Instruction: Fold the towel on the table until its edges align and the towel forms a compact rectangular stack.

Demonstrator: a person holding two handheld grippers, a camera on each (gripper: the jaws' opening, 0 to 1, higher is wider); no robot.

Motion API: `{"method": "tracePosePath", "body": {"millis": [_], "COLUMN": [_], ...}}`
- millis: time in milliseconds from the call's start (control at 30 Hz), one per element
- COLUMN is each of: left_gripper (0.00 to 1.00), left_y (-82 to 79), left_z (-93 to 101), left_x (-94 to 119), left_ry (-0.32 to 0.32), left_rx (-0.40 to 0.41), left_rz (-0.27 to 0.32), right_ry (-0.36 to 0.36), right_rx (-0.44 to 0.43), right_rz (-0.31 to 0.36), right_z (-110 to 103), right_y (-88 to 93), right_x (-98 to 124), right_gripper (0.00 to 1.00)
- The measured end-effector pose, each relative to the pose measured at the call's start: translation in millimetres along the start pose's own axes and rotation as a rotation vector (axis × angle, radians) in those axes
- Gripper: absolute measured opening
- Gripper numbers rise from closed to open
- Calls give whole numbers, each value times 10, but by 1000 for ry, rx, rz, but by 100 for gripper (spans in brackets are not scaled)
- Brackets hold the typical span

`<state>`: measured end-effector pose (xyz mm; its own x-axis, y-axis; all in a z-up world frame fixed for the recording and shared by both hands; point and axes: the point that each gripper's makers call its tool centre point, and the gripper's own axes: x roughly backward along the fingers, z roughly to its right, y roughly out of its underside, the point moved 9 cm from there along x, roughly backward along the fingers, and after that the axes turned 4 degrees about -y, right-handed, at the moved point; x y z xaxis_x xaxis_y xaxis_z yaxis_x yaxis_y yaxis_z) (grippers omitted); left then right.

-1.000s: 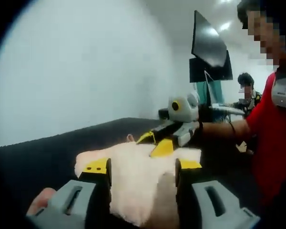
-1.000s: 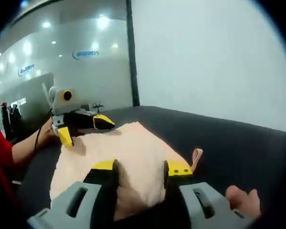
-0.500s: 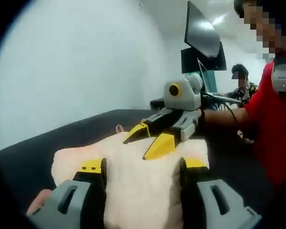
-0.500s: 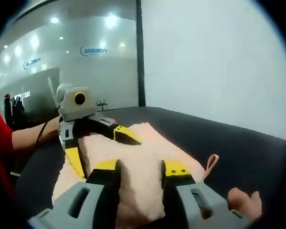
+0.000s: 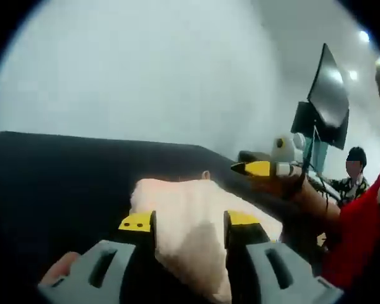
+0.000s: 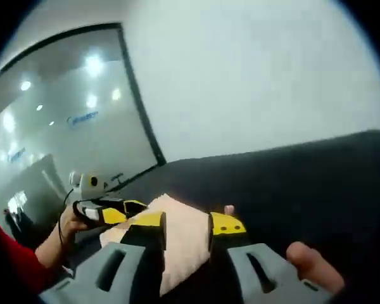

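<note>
A pale pink towel (image 5: 183, 196) lies bunched on the black table (image 5: 63, 171). My left gripper (image 5: 189, 220) has its yellow-tipped jaws closed in on the towel's near part, and cloth runs down between them. My right gripper (image 5: 256, 168) shows at the towel's far right side, held by a hand. In the right gripper view, the towel (image 6: 177, 221) likewise passes between the narrowed jaws of my right gripper (image 6: 187, 221). The left gripper (image 6: 123, 211) sits at the towel's left edge. A small pink loop (image 6: 228, 209) sticks out beside the right jaw.
A dark monitor (image 5: 326, 104) stands beyond the table's far end, with a seated person (image 5: 353, 168) behind it. A red sleeve (image 5: 361, 234) is at the right. A glass wall (image 6: 69, 114) runs behind the table (image 6: 304, 183). A thumb (image 6: 310, 263) rests by the right gripper.
Both views have tilted and swung with the hands. Both pairs of jaws have narrowed onto the towel. The right gripper has drawn back from over the towel's middle to its far side.
</note>
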<state>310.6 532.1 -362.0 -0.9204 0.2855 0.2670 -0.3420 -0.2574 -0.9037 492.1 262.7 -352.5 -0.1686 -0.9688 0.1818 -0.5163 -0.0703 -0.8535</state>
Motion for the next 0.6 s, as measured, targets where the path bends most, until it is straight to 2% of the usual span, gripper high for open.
{"method": "tracePosePath", "body": {"millis": [33, 67, 100, 167, 233, 300, 367, 400, 433, 467, 533, 600], "left_gripper": [53, 53, 52, 56, 61, 62, 65, 67, 67, 67, 66, 58], "left_y": [-11, 12, 75, 168, 212, 237, 294, 309, 305, 295, 281, 311], "left_z": [-2, -4, 20, 9, -8, -33, -90, -97, -85, -69, -70, -89], "left_x": [72, 121, 160, 168, 165, 168, 149, 116, 104, 86, 60, 13], "left_ry": [-19, -32, -35, -40, -50, -61, -98, -96, -86, -71, -75, -76], "left_rx": [68, 147, 185, 229, 306, 356, 356, 355, 353, 384, 364, 354], "left_rz": [-27, -87, -129, -210, -229, -251, -304, -306, -298, -295, -305, -315], "right_ry": [9, 1, -5, 8, 22, 52, 82, 127, 140, 125, 83, 94], "right_rx": [-20, -64, -111, -199, -248, -220, -172, -112, -87, -106, -189, -172], "right_rz": [1, -7, -34, -65, -118, -164, -212, -227, -235, -233, -241, -243], "right_z": [-2, -33, -65, -128, -189, -210, -220, -213, -210, -231, -251, -236], "right_y": [3, 23, 69, 168, 290, 416, 529, 588, 612, 643, 673, 673], "right_x": [64, 112, 143, 162, 116, 28, -63, -110, -138, -185, -239, -272], "right_gripper": [24, 31, 36, 39, 40, 41, 40, 40, 39, 39, 39, 34]}}
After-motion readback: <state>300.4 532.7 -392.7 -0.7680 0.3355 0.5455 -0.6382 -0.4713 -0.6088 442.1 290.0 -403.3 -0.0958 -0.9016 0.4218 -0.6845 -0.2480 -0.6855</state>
